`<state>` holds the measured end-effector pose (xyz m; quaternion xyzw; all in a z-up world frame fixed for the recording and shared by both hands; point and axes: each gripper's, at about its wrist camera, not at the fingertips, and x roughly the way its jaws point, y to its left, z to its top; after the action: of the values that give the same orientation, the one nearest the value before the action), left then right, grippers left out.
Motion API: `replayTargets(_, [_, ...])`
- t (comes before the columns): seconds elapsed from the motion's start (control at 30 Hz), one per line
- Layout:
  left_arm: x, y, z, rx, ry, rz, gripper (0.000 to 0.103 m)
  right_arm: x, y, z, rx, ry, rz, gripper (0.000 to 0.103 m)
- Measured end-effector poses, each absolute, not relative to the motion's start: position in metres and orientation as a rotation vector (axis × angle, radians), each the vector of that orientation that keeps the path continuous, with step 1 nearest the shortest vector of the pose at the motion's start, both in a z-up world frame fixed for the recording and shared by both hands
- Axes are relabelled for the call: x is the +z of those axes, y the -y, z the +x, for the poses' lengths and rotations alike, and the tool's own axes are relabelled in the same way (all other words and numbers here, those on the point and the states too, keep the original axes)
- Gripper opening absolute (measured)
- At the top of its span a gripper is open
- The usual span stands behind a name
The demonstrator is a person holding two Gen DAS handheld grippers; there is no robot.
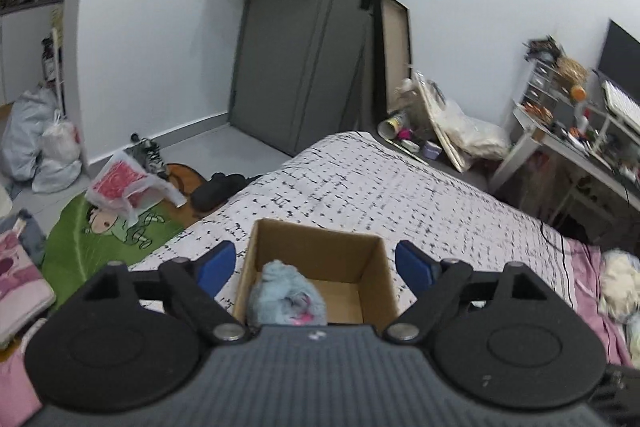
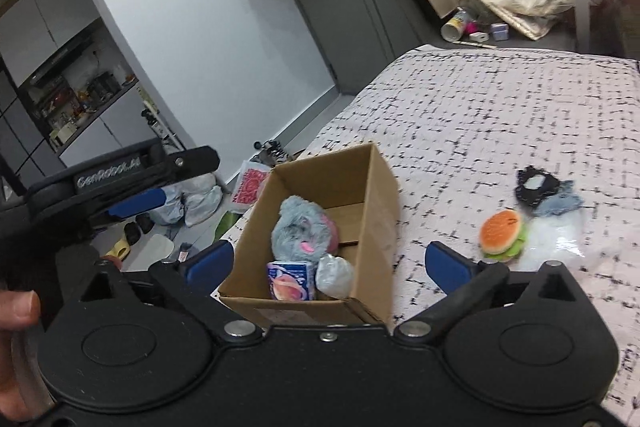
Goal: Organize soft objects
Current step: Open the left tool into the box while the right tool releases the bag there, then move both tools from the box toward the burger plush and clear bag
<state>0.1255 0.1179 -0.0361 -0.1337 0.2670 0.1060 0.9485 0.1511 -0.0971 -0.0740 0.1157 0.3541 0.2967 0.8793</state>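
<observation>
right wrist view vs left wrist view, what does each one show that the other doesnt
Only the right wrist view shows the burger toy, the dark cloth, the pink-and-blue carton and silvery bundle in the box, and the left gripper.

Only the left wrist view shows the green rug.

Both show the cardboard box holding the fluffy blue plush, on the patterned bedspread.

Black grippers, blue fingers
</observation>
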Motion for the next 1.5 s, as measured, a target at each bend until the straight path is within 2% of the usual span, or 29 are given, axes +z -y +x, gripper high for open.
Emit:
replayTargets(0.23, [-0.031, -0.104, 0.118, 0.204, -0.671, -0.264, 0.086, -0.064, 0.12, 0.144, 0.607, -0.758, 0.25, 0.103])
replayTargets(0.3, [-0.028, -0.101, 0.112, 0.228, -0.672, -0.257, 0.093, -0.061, 0.126, 0.141, 0.596, -0.758, 0.239, 0.103])
replayTargets(0.43, [-0.021, -0.093, 0.101, 0.232, -0.644, -0.244, 0.098, -0.054, 0.139, 0.137, 0.57, -0.742, 0.23, 0.103])
replayTargets(0.47, [-0.019, -0.091, 0.099, 0.23, -0.644, -0.242, 0.103, -0.052, 0.143, 0.136, 0.571, -0.737, 0.238, 0.103])
replayTargets(1.13, [-0.005, -0.029, 0.083, 0.177, -0.646, -0.199, 0.103, -0.027, 0.215, 0.122, 0.52, -0.68, 0.248, 0.103])
replayTargets(1.5, [-0.008, -0.002, 0.089, 0.149, -0.654, -0.22, 0.103, -0.036, 0.252, 0.124, 0.451, -0.686, 0.281, 0.103])
